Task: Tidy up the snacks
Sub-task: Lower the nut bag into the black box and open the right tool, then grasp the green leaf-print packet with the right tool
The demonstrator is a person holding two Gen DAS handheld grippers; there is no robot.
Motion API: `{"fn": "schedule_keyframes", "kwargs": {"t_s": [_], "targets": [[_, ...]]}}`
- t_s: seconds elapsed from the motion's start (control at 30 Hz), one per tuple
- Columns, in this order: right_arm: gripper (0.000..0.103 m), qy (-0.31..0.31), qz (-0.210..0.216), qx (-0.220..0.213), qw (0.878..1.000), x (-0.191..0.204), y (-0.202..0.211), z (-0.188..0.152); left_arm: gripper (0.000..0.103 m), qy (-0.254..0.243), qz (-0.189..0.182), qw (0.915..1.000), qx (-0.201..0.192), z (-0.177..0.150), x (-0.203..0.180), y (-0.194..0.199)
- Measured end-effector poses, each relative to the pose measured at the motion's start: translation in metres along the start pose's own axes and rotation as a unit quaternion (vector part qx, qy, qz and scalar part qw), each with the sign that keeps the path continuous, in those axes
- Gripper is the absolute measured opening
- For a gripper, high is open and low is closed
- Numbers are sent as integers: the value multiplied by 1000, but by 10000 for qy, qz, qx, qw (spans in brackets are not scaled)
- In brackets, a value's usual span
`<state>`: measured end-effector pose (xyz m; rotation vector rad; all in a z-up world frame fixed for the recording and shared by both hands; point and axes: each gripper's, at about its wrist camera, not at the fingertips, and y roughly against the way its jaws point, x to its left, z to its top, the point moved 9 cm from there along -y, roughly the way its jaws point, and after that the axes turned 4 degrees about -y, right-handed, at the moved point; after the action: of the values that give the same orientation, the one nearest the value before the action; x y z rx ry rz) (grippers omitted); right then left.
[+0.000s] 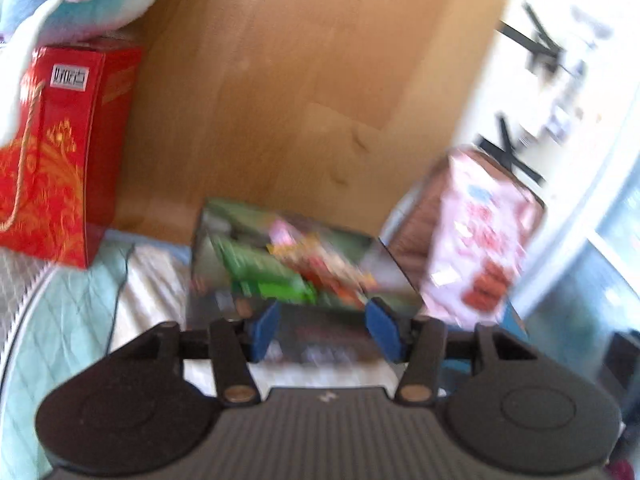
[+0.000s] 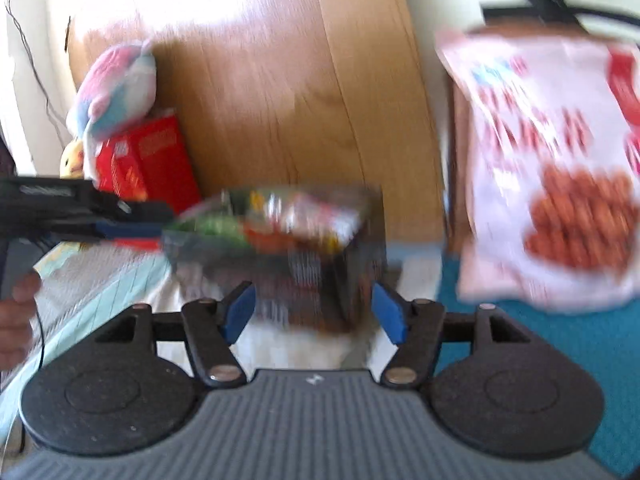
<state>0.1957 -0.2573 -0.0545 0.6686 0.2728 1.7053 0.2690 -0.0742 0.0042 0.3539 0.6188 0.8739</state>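
A dark open-topped box [image 1: 328, 332] packed with colourful snack packets [image 1: 280, 268] stands on the bed, close in front of my left gripper [image 1: 324, 330]. Its blue pads [image 1: 264, 332] stand apart, narrower than the box, and nothing is pressed between them. In the right wrist view the same box [image 2: 320, 280] sits just past my right gripper [image 2: 315, 314], whose pads [image 2: 390, 316] are spread wide and hold nothing. A pink and white snack bag [image 2: 552, 168] leans upright to the right of the box [image 1: 480, 240]. The left gripper [image 2: 132, 230] reaches in toward the box's left rim; blur hides any contact.
A wooden headboard [image 1: 300, 80] rises behind the box. A red gift box [image 1: 60, 152] stands at the left with a pastel plush toy [image 1: 80, 0] on top. A pale quilted cover [image 1: 60, 320] and a teal sheet [image 2: 460, 296] lie underneath. A hand [image 2: 16, 312] shows at the left edge.
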Motion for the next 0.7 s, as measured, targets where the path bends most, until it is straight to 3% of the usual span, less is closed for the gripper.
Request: {"fn": "schedule_keyframes", "kwargs": {"t_s": [0.17, 0.2, 0.33, 0.4, 0.47, 0.57, 0.7], "targets": [[66, 407, -87, 784, 9961, 18, -15, -50, 53, 147, -205, 9994, 230, -46, -13, 26], [66, 526, -114, 649, 9964, 27, -12, -54, 53, 173, -218, 9993, 259, -54, -13, 33], [58, 1214, 907, 915, 9842, 95, -2, -73, 53, 188, -73, 9992, 332, -82, -8, 61], [59, 1985, 1404, 993, 9649, 136, 7, -91, 53, 359, 68, 9983, 459, -94, 5, 72], [62, 2479, 1233, 854, 9571, 154, 16, -97, 53, 525, 193, 9963, 656, -107, 17, 79], [69, 2045, 1008, 831, 9701, 149, 33, -94, 54, 530, 285, 9956, 715, -118, 28, 89], [67, 509, 1074, 1055, 9873, 128, 60, -106, 57, 543, 89, 9957, 750, -121, 31, 84]]}}
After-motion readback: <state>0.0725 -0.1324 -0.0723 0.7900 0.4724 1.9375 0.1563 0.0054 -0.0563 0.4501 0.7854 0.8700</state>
